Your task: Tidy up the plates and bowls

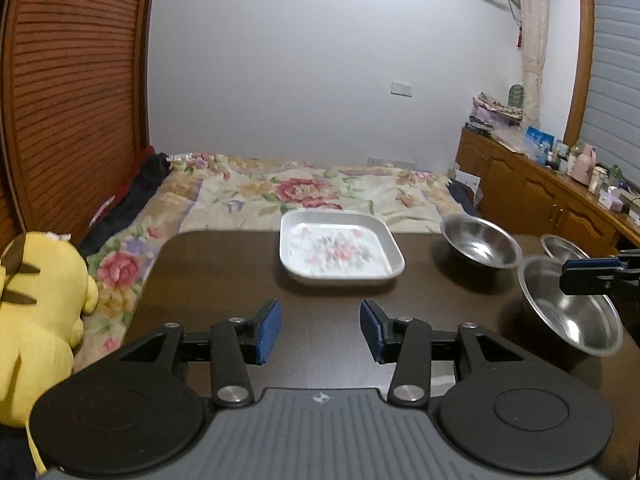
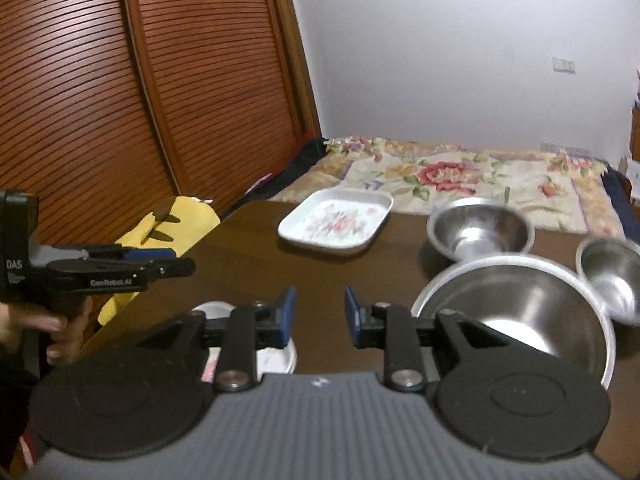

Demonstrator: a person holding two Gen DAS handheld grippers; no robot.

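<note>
We face a dark wooden table (image 1: 224,276). A white square floral plate (image 1: 340,250) sits toward its far edge. Right of it lie three round steel bowls: a mid-sized one (image 1: 480,242) nearest the plate, a large one (image 2: 520,316) nearer us, a small one (image 2: 612,276) farthest right. Behind the table lies a floral-quilted bed (image 1: 320,192).

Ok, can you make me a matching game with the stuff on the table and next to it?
Things:
1. square plate
2. big bowl
3. yellow plush toy
4. left gripper

What fits:
A. shiny metal, nearest the right gripper
B. jaws apart, nothing between them
C. white with a flower pattern
D. off the table, on the flowered bedspread

Pairs: 1-C, 2-A, 3-D, 4-B
</note>
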